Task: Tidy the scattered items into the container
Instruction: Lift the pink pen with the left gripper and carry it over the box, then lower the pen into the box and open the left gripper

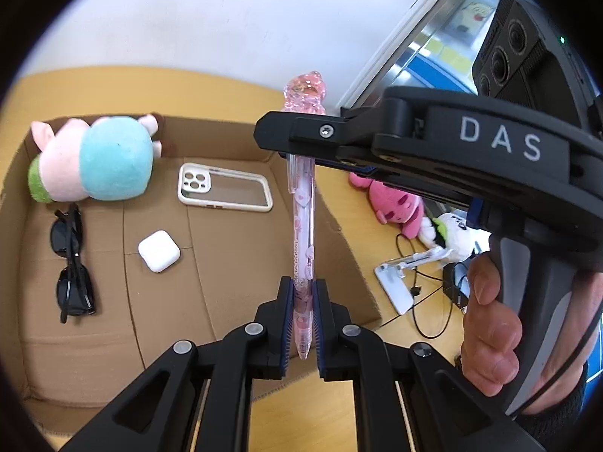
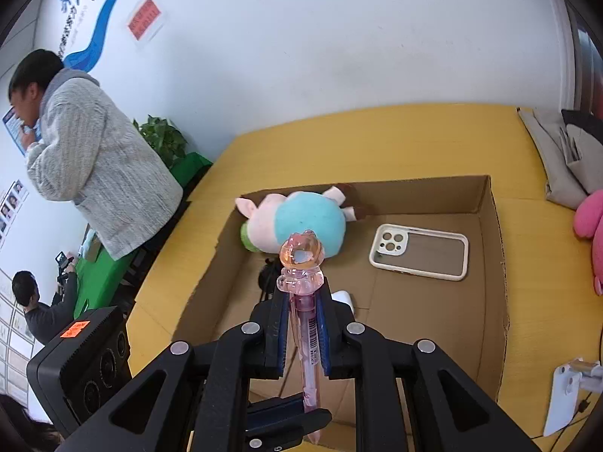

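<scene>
Bare box floor (image 1: 226, 256) right of earbud case (image 1: 158, 251).

We see the right gripper (image 2: 301, 333) jaws clamped on a pink pen (image 2: 306, 324) at frame centre, above the cardboard box (image 2: 493, 263) holding a plush pig (image 2: 297, 218) and phone case (image 2: 420, 251); left gripper (image 2: 286, 420) at bottom grips the pen tip.

Left gripper (image 1: 303, 324): jaws closed on pink pen (image 1: 303, 226) near tip end. Right gripper (image 2: 304, 327): jaws closed on same pen below charm top. Person's hand (image 1: 490, 324) wraps right gripper handle.
</scene>
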Motion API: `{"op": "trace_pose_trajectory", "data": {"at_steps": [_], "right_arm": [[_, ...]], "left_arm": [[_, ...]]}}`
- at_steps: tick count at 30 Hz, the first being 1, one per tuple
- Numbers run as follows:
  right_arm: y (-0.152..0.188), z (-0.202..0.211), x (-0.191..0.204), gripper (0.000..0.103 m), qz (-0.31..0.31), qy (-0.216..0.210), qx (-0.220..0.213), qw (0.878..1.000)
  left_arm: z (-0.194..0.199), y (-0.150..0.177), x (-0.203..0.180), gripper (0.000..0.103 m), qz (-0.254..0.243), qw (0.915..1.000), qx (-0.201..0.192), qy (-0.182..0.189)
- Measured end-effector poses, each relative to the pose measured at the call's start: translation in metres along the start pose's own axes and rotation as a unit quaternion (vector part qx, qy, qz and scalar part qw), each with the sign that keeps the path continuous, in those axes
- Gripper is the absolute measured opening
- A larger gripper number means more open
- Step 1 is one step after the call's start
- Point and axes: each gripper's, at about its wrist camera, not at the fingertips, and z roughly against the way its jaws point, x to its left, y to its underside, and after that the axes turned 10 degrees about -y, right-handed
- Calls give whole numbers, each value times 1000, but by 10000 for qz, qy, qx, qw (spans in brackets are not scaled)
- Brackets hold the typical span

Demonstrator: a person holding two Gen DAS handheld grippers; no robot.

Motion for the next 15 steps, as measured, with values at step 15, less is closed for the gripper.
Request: {"op": "trace_pose_trajectory", "data": {"at_steps": [15], "right_arm": [[9,-81,-103,14,-900,256,853,9919]], "left_arm": [[-116,-8,26,9,565,9893,1342,-90]]}}
